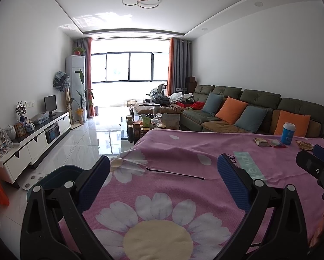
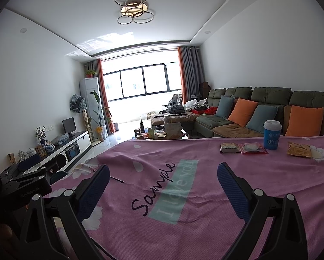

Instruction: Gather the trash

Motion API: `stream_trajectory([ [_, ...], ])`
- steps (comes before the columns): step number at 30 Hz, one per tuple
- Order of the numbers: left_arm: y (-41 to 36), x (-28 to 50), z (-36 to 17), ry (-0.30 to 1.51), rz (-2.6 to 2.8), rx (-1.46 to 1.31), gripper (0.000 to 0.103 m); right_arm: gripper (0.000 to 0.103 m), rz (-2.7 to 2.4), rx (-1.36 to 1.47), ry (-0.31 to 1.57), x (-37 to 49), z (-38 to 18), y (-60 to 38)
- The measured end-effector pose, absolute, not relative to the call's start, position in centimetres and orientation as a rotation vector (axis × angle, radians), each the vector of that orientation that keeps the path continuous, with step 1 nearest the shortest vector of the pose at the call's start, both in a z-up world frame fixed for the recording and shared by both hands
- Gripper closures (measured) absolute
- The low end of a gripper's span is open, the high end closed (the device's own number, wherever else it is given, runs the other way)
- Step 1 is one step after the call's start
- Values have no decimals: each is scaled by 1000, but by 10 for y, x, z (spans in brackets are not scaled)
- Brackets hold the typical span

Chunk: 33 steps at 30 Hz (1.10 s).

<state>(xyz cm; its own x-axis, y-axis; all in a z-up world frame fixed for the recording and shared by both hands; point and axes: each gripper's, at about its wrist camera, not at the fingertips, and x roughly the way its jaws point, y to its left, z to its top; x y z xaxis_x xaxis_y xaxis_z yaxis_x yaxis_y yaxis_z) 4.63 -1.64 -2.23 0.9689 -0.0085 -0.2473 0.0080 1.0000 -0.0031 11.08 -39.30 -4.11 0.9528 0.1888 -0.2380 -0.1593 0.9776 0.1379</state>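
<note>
- Left wrist view: the left gripper (image 1: 163, 169) has its blue-padded fingers (image 1: 233, 181) spread wide, with nothing between them; only the pink daisy-print cloth (image 1: 172, 195) lies beneath.
- A thin dark stick (image 1: 174, 174), perhaps a cable or a skewer, as the view is too coarse to tell, lies on the cloth between and just ahead of the fingertips.
- Far ahead and to the right of this tool, near the cloth's far edge, sit the trash items: a brown wrapper (image 1: 261, 142), a red wrapper (image 1: 276, 143), a blue cup with a white lid (image 1: 288, 133) and an orange-brown packet (image 1: 304, 145).
- The right gripper (image 1: 317, 160) pokes in at the right edge, close to those items.
- Right wrist view: the right gripper (image 2: 163, 173) also gapes wide and grips nothing, hovering over the cloth's "Sample / I Love you" print (image 2: 174, 189).
- Ahead and to the right of it lie the brown wrapper (image 2: 229, 147) touching the red wrapper (image 2: 253, 148), the blue cup (image 2: 271, 134) just behind them, and the orange-brown packet (image 2: 298, 150) further right.
- The dark stick (image 2: 116, 179) lies beside its left fingertip.
- The left gripper's black body (image 2: 25, 186) shows at the left edge.
- A green sofa (image 2: 270, 99) with cushions stands beyond the cloth.
</note>
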Motion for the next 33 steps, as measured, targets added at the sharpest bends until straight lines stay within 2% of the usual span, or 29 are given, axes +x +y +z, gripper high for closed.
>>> stream_trajectory([
  [33,-15,45,-29,257,-15,-3,6,7,178,122,252,112,-41,-396],
])
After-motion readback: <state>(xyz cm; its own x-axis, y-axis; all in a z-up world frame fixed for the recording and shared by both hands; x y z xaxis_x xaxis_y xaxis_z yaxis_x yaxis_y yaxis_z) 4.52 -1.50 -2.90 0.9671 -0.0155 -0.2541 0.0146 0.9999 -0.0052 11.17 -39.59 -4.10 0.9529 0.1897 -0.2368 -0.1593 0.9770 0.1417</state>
